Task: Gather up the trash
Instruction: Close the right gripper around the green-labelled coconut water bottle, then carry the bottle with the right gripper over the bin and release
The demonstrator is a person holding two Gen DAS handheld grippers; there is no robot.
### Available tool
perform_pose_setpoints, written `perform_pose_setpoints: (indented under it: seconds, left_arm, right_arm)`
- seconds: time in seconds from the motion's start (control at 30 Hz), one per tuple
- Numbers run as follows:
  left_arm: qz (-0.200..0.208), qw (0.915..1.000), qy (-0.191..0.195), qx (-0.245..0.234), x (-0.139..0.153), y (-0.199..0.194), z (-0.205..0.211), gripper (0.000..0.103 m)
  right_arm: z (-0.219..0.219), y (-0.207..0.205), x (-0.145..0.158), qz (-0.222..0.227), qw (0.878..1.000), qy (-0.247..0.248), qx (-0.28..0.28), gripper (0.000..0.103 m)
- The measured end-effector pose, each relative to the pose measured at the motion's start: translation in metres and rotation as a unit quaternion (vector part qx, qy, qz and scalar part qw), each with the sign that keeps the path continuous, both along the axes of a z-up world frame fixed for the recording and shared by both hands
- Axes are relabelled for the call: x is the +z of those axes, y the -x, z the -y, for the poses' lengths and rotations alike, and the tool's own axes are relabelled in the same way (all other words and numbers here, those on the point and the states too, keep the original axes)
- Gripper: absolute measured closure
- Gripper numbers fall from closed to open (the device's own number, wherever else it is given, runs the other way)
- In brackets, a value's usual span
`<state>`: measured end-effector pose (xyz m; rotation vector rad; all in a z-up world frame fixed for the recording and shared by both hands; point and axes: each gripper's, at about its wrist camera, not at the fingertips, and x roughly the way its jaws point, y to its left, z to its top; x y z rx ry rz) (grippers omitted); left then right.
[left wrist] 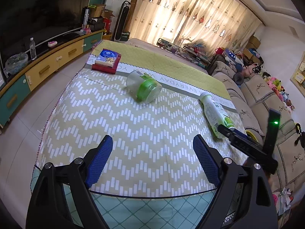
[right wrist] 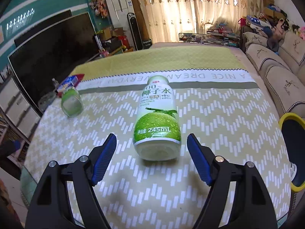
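the white-and-green plastic coconut water bottle [right wrist: 157, 120] lies on the chevron-patterned tabletop [right wrist: 228, 126], just ahead of the spread, empty right claw [right wrist: 152, 143]. left claw [left wrist: 152, 145] spread, empty. clear green-banded plastic jar [left wrist: 144, 87] on its side mid-tabletop; red tissue box [left wrist: 107, 61] near the far edge.

Backlit curtains [left wrist: 190, 15] glow and glare; fisheye edges bend, corners vignette dark.
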<state>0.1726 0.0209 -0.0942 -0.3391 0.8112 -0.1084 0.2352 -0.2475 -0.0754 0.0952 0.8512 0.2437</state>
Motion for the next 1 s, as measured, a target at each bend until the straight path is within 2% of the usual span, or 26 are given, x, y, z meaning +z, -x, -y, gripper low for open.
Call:
perform_pose_setpoints:
  seconds: [0.1,0.17,0.3,0.5,0.67,1.0]
  left_arm:
    - [-0.001,1.0000,0.000,-0.003,-0.001,-0.001,0.001,0.018]
    - [-0.001,1.0000,0.000,-0.004,-0.001,-0.002,0.001,0.018]
    - [-0.003,1.0000,0.003,-0.003,-0.003,-0.004,0.001,0.018]
    - [-0.005,1.0000,0.003,-0.004,-0.004,-0.005,0.002,0.018]
    - [-0.003,1.0000,0.000,-0.008,-0.003,-0.004,0.007,0.018]
    - [-0.004,0.9997,-0.010,-0.021,0.000,-0.004,0.024,0.018]
  right_arm:
    - [0.000,-0.006,-0.005,-0.005,1.000,0.001,-0.003,0.036]
    - [0.001,-0.007,-0.005,-0.001,1.000,0.007,-0.004,0.052]
    - [0.009,-0.002,0.006,0.016,1.000,0.002,-0.003,0.052]
    - [0.035,0.022,0.046,0.063,0.998,-0.015,-0.007,0.053]
    - [0.053,0.045,0.072,0.085,0.996,-0.034,0.000,0.054]
    - [0.079,0.068,0.082,0.078,0.995,-0.063,0.004,0.054]
